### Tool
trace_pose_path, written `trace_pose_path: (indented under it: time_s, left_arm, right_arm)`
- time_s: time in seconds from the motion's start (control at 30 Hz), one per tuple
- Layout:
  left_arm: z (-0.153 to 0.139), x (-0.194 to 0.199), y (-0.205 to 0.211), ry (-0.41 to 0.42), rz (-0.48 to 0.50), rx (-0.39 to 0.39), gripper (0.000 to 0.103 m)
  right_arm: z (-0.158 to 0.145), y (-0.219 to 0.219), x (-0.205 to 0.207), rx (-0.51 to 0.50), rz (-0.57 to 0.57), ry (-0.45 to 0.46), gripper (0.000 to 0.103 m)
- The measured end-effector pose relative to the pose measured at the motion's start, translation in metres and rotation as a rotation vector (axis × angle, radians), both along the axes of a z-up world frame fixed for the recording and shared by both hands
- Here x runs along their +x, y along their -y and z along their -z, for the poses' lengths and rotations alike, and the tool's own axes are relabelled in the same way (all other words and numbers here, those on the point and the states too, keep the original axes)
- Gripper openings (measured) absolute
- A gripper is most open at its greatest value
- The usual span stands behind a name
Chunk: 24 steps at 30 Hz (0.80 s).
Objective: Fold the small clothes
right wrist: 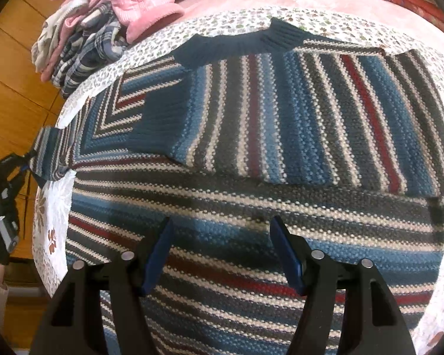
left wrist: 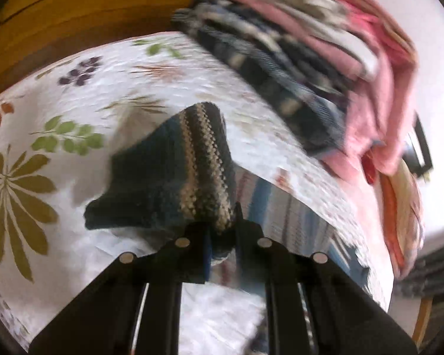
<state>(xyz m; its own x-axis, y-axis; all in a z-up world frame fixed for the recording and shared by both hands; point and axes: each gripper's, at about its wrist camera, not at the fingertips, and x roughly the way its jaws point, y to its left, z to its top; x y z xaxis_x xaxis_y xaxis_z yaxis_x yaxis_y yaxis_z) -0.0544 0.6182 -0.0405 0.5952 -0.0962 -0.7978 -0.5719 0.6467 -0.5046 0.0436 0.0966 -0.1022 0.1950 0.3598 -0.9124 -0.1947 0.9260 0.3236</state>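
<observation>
One striped sweater [right wrist: 251, 153] lies spread on the floral sheet [right wrist: 151, 44], both sleeves folded in over its body; one pile of clothes [right wrist: 97, 29] sits at the bed's far left corner. Left gripper [left wrist: 222, 230], held out at the left bed edge, pinches the sweater's corner tight. Right gripper [right wrist: 220, 254] hovers over the lower body, jaws wide, holding nothing.

Coarse knitted wool sweater [right wrist: 251, 136] on a quilted matt cloth bedspread [left wrist: 74, 103]; glossy wooden floor [right wrist: 11, 68].

Home bedroom: quilted floral bedspread [left wrist: 74, 94], clothes pile [right wrist: 103, 20], wood floor [right wrist: 11, 88].
</observation>
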Motion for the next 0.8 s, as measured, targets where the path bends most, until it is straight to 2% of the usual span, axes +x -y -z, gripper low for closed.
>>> trace_pose_path:
  time_s: [0.13,0.27,0.67,0.8]
  left_arm:
    - [-0.022,0.013,0.053,0.057,0.105,0.009,0.01]
    - [-0.026,0.026,0.099,0.08,0.18,-0.019,0.01]
    - [-0.02,0.053,0.216,0.127,0.265,-0.088,0.01]
    - [-0.01,0.065,0.253,0.117,0.3,-0.094,0.01]
  right_arm:
    - [-0.006,0.008,-0.002,0.003,0.009,0.008,0.067]
    - [-0.011,0.019,-0.004,0.011,0.024,0.015,0.068]
    - [-0.013,0.049,-0.013,0.019,0.061,0.015,0.068]
    - [-0.014,0.058,-0.014,0.018,0.073,0.016,0.068]
